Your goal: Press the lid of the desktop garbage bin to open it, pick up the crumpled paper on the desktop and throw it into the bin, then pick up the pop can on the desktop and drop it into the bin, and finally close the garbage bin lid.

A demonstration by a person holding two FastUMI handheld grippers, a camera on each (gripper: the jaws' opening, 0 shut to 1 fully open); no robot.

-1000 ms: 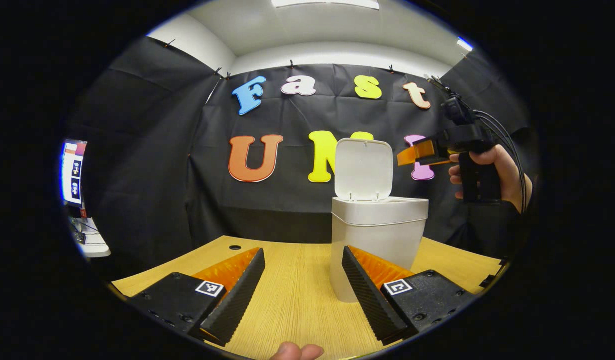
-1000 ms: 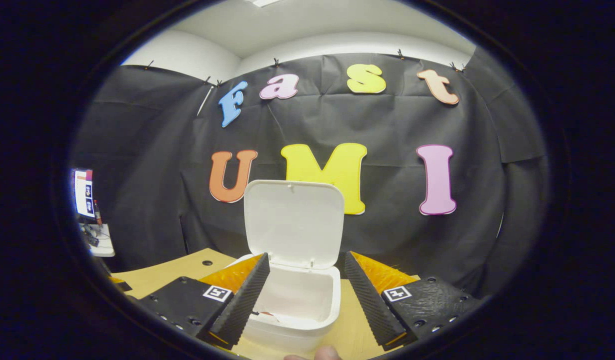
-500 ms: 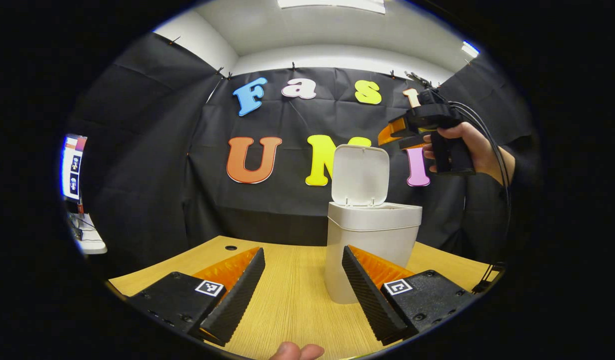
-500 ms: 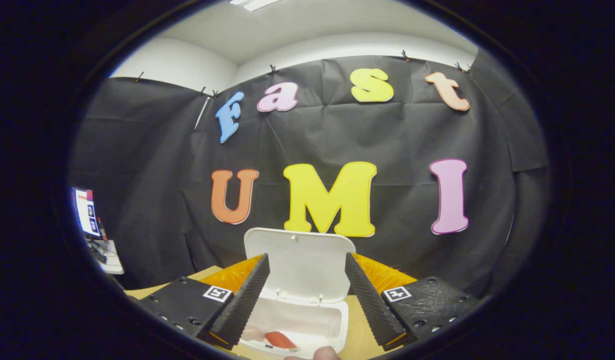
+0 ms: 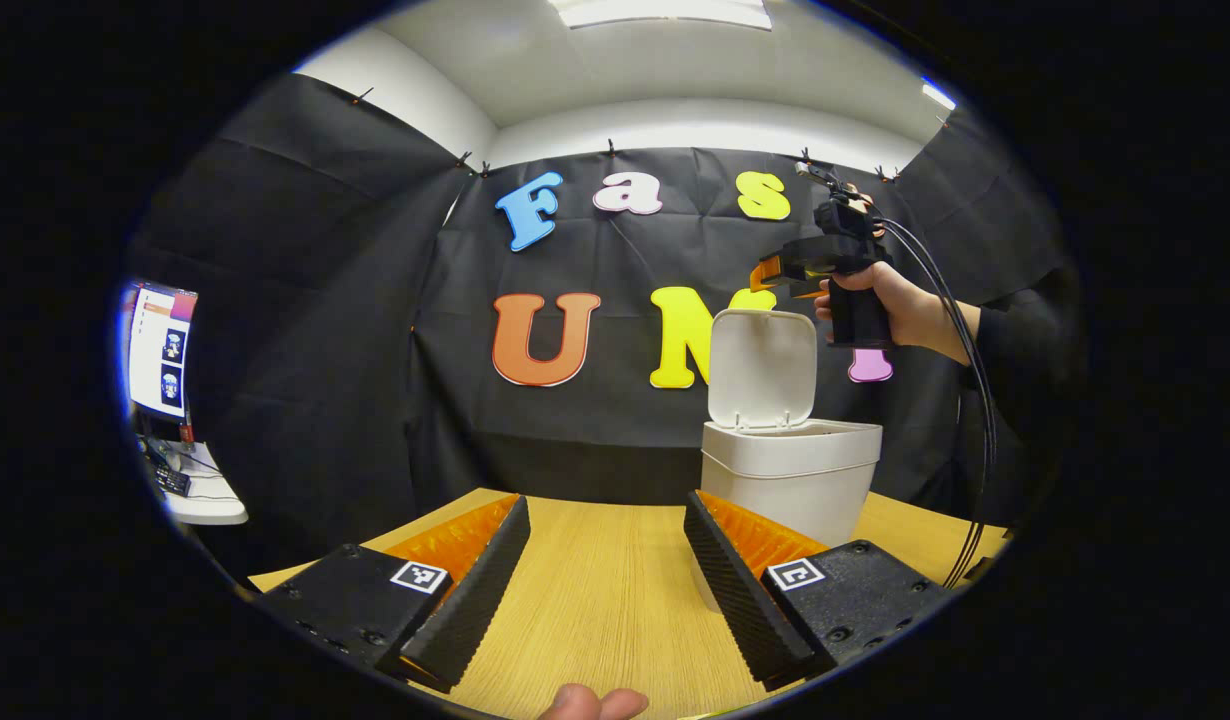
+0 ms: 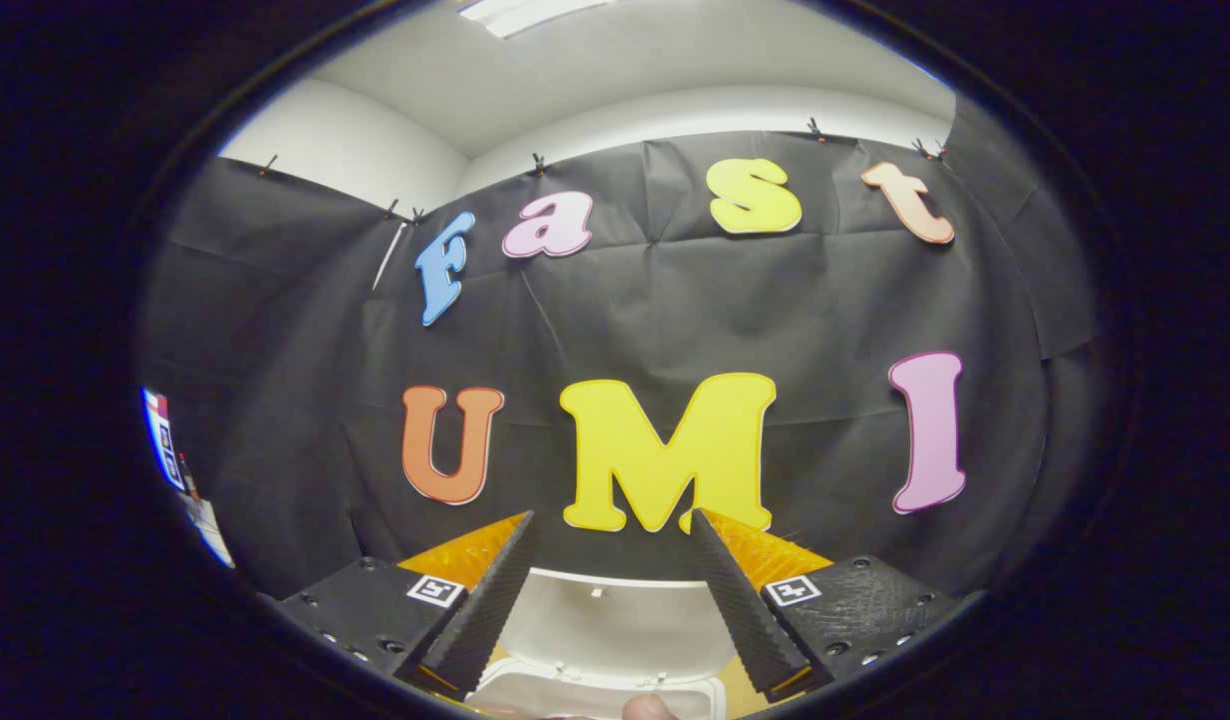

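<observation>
My left gripper hangs low over the near edge of the pale wooden table, fingers spread with nothing between them. Beyond, toward the table's far right corner, the white plastic desktop bin stands with its hinged white lid upright. My right gripper, held in my hand, hovers just above that lid, fingers also spread and empty.

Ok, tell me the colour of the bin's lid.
White, like the bin; the raised lid shows best in the left gripper view.
</observation>
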